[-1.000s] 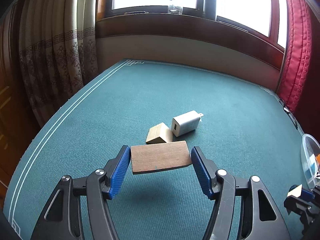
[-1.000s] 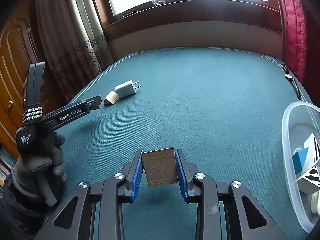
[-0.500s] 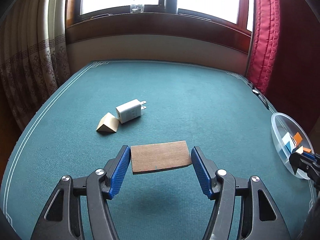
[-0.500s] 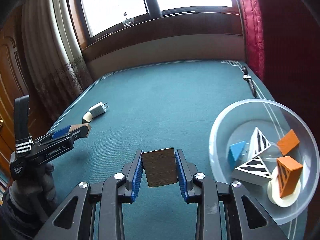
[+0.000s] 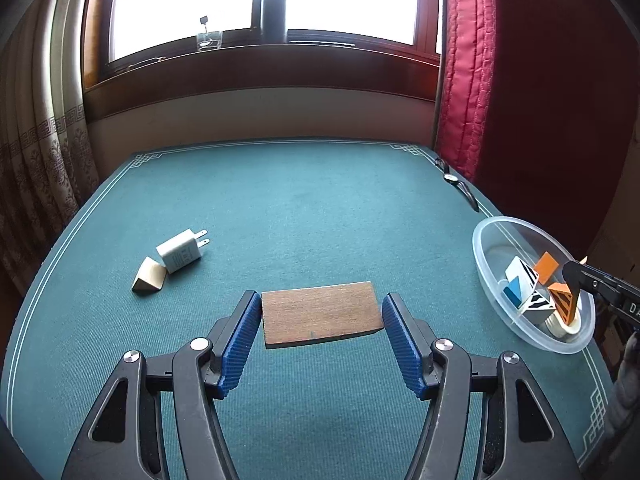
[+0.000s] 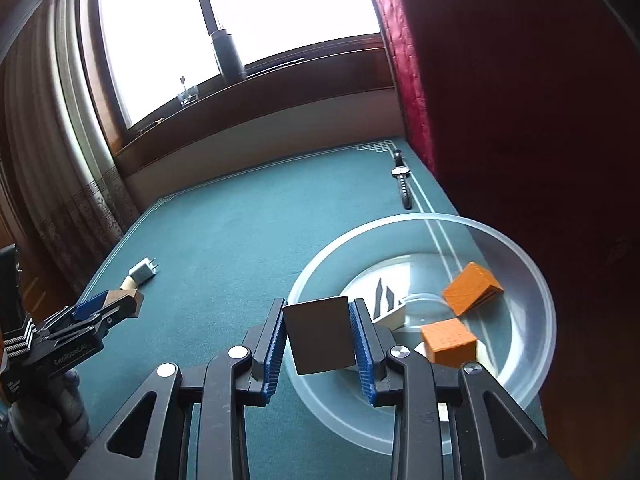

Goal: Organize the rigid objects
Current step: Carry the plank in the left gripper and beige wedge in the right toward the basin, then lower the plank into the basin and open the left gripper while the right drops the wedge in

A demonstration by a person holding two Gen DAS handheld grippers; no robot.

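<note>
Left wrist view: the left gripper [image 5: 322, 320] is clamped on a flat brown wooden board [image 5: 320, 314], blue pads pressing its two short ends, the board held clear above the green tabletop [image 5: 320, 208]. Toward the left edge of the tabletop lies a white charger [image 5: 180, 251] with its prongs pointing right; a small wooden wedge [image 5: 149, 279] touches its near-left corner. At the right edge sits a clear plastic bowl [image 5: 494, 292] holding orange, blue and striped blocks. The tip of the right gripper [image 5: 576, 274] hangs over the bowl, carrying a thin brown piece seen edge-on. A wristwatch [image 5: 452, 178] lies near the far right corner.

Right wrist view: the right gripper [image 6: 319, 334] is closed tight on a small brown block [image 6: 319, 334], pads against both sides. The block is held over the near-left rim of the bowl [image 6: 532, 280]. Inside the bowl are two orange blocks [image 6: 472, 288] and a striped white wedge [image 6: 386, 304]. The left gripper [image 6: 120, 304] shows at the left edge of the view, over the tabletop [image 6: 240, 248], with the board end-on between its pads. Charger [image 6: 143, 271] and wedge [image 6: 129, 282] lie beyond it near the left edge. The watch [image 6: 401, 174] lies by the far right corner.
</note>
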